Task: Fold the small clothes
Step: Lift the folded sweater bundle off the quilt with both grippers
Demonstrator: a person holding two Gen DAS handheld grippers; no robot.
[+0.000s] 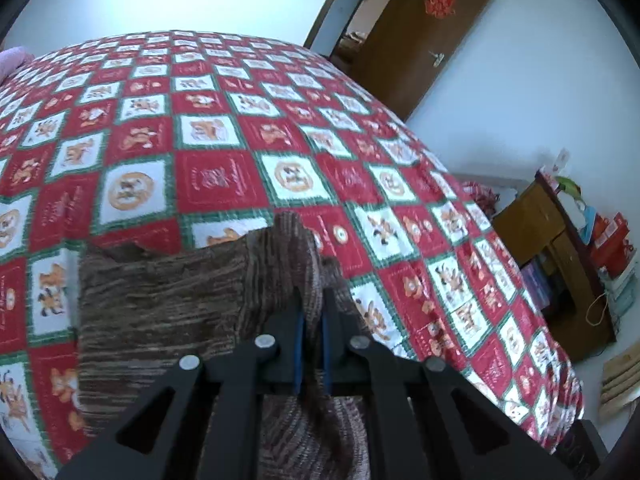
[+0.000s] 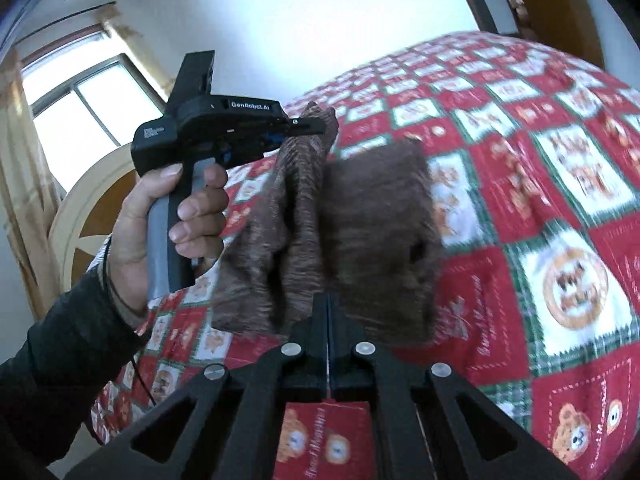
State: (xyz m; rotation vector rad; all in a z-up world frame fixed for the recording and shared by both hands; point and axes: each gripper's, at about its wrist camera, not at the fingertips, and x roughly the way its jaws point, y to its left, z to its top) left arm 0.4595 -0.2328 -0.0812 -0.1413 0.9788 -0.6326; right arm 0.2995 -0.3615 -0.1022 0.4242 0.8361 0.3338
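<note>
Brown knitted garment (image 1: pixel 168 300) — a small striped piece of clothing in dark and lighter brown — hangs in the air above the bed, held up at two places along its top edge. The left gripper (image 1: pixel 312 292) has its jaws pressed together on a bunched ridge of the knit, and the cloth rises past its fingertips and falls away to the left as a flat panel. Seen from the right wrist camera, that same left gripper (image 2: pixel 320 125) is a black pistol-shaped tool whose tip bites into the top corner of the garment (image 2: pixel 280 216); a person's hand (image 2: pixel 160 224) in a dark sleeve is wrapped around its grey handle.

The right gripper (image 2: pixel 329 298) is also pinched shut on the lower edge of the cloth, with folds rising on the left of it and a blurred brown flap on the right.

Under the garment lies the bedspread (image 1: pixel 224 128), a checked pattern of red and white squares with green borders and cartoon bears. Beyond the bed, a brown door (image 1: pixel 424 36) stands open with a red ornament on it, and a wooden shelf unit (image 1: pixel 556 256) with books stands beside the bed's far side. A bright window (image 2: pixel 92 116) with pale curtains shows behind the hand.
</note>
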